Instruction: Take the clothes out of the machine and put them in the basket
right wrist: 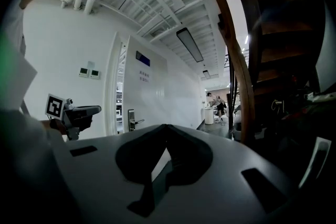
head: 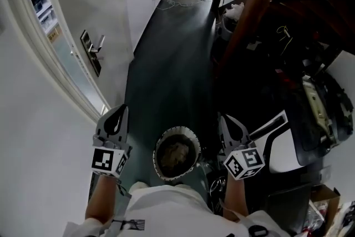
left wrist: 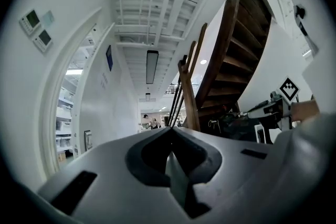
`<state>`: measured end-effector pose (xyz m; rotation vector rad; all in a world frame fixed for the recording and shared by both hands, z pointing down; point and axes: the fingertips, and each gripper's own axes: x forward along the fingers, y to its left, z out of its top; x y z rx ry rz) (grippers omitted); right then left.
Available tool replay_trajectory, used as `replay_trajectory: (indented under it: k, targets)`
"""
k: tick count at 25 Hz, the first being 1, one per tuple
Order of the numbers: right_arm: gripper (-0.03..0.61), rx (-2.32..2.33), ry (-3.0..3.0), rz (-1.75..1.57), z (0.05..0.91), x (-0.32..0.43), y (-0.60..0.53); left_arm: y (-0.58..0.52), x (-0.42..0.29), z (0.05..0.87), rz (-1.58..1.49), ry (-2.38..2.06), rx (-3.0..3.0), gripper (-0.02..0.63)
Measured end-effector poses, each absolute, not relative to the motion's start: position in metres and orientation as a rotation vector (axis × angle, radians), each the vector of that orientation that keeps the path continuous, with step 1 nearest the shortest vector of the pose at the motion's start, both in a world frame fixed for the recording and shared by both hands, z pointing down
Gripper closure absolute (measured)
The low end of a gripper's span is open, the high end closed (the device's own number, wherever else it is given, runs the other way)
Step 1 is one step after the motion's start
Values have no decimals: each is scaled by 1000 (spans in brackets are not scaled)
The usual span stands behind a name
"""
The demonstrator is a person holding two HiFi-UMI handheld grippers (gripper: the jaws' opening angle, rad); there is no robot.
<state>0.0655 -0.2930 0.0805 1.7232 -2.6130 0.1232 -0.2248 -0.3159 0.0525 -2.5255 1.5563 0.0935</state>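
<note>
Head view, left gripper (head: 118, 112) and right gripper (head: 227, 120) both pressed together, empty, round basket (head: 165, 132) between them, seemingly holding clothes (head: 176, 154).

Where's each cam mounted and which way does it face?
Head view: on the head, steeply down at basket and floor; left gripper, right gripper, forearms show.
Left gripper view: on that gripper, level along the corridor; its shut fingers show.
Right gripper view: on that gripper, level past the door; its shut fingers show.
Shared: both gripper views see the staircase.
</note>
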Motion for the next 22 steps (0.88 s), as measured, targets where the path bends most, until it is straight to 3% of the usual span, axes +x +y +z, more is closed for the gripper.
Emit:
replay_trajectory:
  k: [11, 22]
  targets:
    - [566, 1861, -2536, 60, 67, 105, -284, -285, -263, 52, 183, 1686, -2459, 601]
    - [566, 1820, -2558, 70, 68, 89, -298, -300, -260, 41, 222, 1665, -2464, 601]
